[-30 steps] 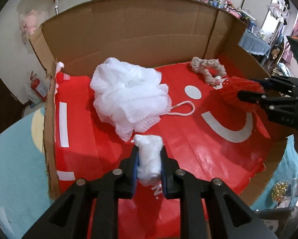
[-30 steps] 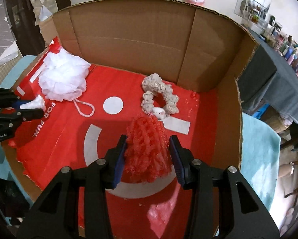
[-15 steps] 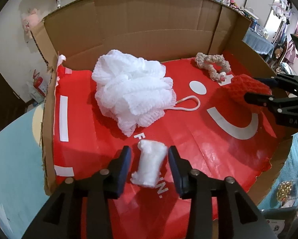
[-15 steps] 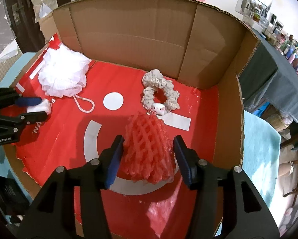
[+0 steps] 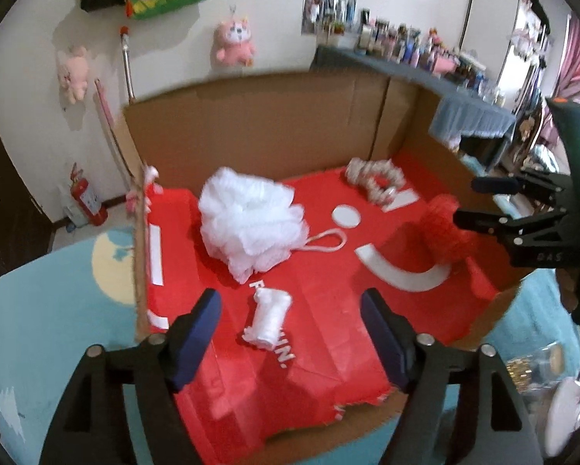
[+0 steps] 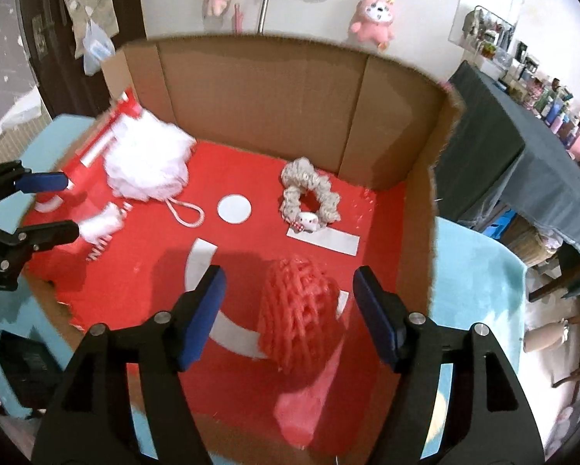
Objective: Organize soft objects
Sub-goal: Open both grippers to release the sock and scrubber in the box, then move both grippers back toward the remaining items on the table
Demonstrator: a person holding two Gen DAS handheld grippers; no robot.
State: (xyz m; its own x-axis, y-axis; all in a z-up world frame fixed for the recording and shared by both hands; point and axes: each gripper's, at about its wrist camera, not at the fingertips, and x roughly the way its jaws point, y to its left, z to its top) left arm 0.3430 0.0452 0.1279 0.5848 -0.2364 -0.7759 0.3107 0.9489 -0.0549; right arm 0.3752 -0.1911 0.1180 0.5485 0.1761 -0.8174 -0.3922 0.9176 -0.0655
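below the spread-apart left tongs (image 5: 290, 333) the white roll (image 5: 269, 318) lies free on the red liner (image 5: 320, 352), long axis pointing away; the red mesh (image 6: 297, 310) sits loose between the equally wide right tongs (image 6: 288, 314)

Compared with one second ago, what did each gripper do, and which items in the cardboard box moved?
The left gripper opened wide and drew back, leaving the small white foam roll lying on the red plastic liner. The right gripper likewise released the red foam net sleeve, now resting free between its jaws. The white mesh bath pouf and beige scrunchie stayed put.
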